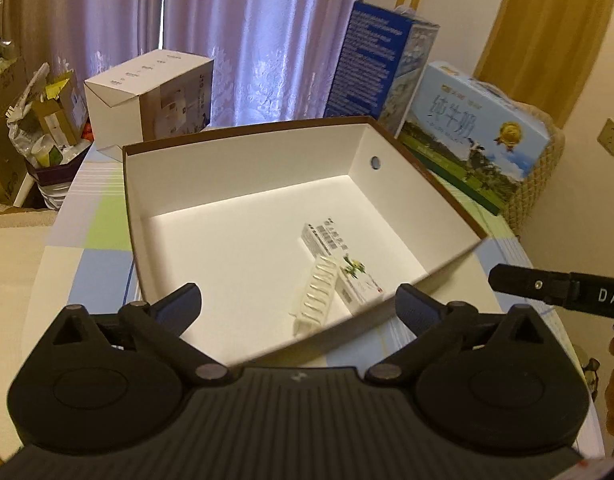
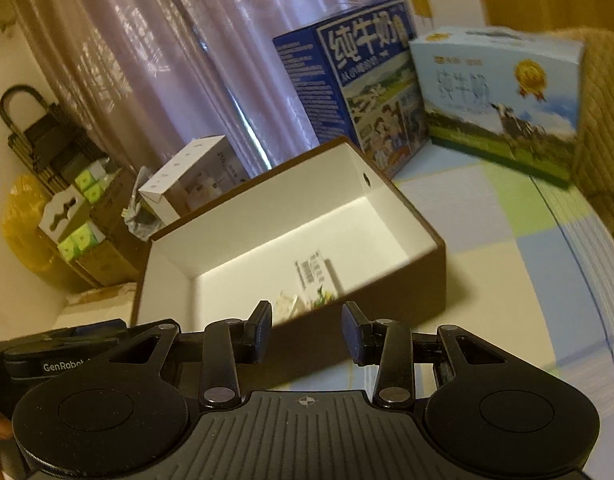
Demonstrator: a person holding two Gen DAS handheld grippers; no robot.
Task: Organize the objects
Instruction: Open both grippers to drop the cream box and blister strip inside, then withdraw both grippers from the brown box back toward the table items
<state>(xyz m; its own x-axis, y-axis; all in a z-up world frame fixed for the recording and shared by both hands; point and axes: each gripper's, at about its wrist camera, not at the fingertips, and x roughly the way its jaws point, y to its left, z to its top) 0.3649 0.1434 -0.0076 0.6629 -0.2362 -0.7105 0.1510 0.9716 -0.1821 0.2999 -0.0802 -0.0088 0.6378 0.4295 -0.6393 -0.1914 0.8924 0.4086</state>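
Observation:
A brown box (image 1: 243,152) with a white inside stands open on the checked table. A small white medicine carton (image 1: 335,248) lies on its floor near the front right corner. A clear blister strip (image 1: 317,296) lies beside the carton. My left gripper (image 1: 299,300) hangs over the box's near edge, jaws spread wide with nothing held. In the right wrist view the same box (image 2: 267,200) sits ahead, with the carton (image 2: 315,276) and strip (image 2: 287,306) blurred inside. My right gripper (image 2: 307,322) stands partly open before the box's near wall, with nothing between its fingers.
Two blue milk cases (image 1: 371,64) (image 1: 475,128) stand behind the box at the right, against a wicker seat (image 1: 543,168). A white carton (image 1: 155,92) stands at the back left by the curtain. Bags and boxes (image 1: 47,120) crowd the far left. The checked cloth (image 2: 507,240) lies right of the box.

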